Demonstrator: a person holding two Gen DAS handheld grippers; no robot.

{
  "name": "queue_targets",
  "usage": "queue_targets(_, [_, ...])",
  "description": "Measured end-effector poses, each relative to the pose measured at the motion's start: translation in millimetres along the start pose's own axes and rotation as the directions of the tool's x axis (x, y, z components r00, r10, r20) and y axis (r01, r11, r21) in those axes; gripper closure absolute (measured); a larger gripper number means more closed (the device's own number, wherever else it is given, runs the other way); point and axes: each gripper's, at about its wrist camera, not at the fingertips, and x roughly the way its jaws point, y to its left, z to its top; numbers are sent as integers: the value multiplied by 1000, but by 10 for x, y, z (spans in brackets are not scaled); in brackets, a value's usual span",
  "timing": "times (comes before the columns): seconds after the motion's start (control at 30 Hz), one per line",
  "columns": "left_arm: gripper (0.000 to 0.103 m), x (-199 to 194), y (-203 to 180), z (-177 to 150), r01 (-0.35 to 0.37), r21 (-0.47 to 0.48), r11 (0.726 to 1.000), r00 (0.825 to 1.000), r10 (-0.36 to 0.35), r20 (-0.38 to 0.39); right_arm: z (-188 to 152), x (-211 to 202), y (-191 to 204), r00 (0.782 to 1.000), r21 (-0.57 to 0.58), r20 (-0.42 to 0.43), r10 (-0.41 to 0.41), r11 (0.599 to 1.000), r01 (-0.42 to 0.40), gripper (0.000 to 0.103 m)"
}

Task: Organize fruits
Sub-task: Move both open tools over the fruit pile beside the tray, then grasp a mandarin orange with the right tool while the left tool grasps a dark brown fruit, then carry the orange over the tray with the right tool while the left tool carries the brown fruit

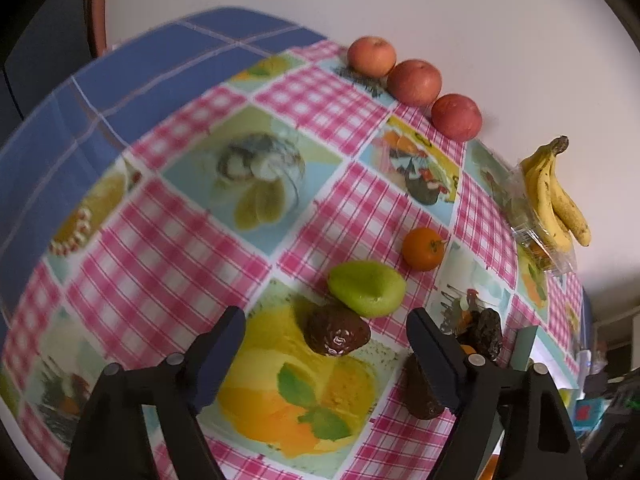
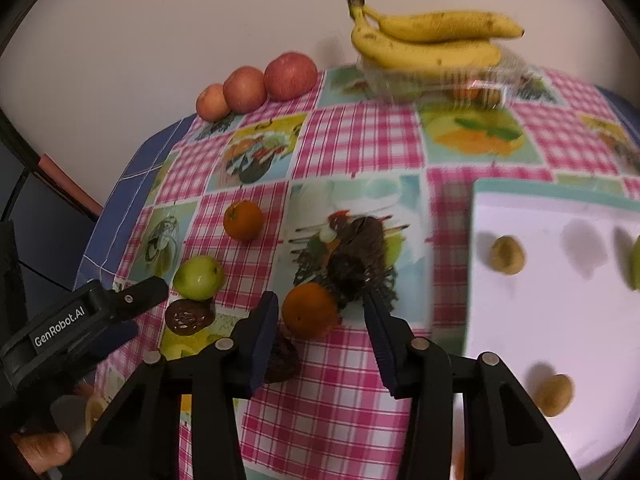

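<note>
One orange (image 2: 310, 310) sits on the tabletop (image 2: 360, 380) directly ahead of my right gripper (image 2: 320, 320), between its wide-open jaws; my left gripper (image 1: 326, 334), also wide and empty, faces the avocado (image 1: 338, 332).

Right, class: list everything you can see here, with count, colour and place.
apples: three, red, far edge by the wall
bananas: one bunch, yellow, on a clear packet
oranges: two, orange, mid-table
green fruit: one, beside the left gripper
dark fruits: three, brown, mid-table
small fruits: two, brownish, on the white tray
tablecloth: one, pink check
left gripper: black, open
right gripper: black, open around an orange
hand: holding the left gripper
</note>
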Motion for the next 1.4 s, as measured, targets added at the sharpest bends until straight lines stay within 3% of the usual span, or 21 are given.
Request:
queue_targets(0.17, [30,139,24,-37,24,-24,999,999,-25,-37,-34,173,-1,999,17,-36,12,1000,-11,60])
queue_targets(0.23, [43,186,26,-47,25,-28,999,998,-27,-51,-48,221,-26,999,34,-42,28,999,-27,60])
queue_targets(0.37, [48,234,31,-61,35,-34,999,998,-37,-58,-46,255,-55,997,58,-42,57,997,-55,60])
queue_targets(0.5, [59,243,23,-48,59,-38,998,996,-61,-64,-40,267,-50,997,61,-38,63,996,-61,62])
queue_targets(0.57, [59,241,19,-45,60,-37,998,996,-62,-67,-39,262,-40,997,59,-31,76,996,-74,68])
queue_targets(0.9, [60,88,26,4,29,-34,999,999,-30,-43,-43,163,-70,999,42,-9,45,998,-44,68])
queue_targets(1.4, [60,-380,-370,-121,65,54,996,997,-67,26,-125,-516,-389,998,84,59,-29,996,24,68])
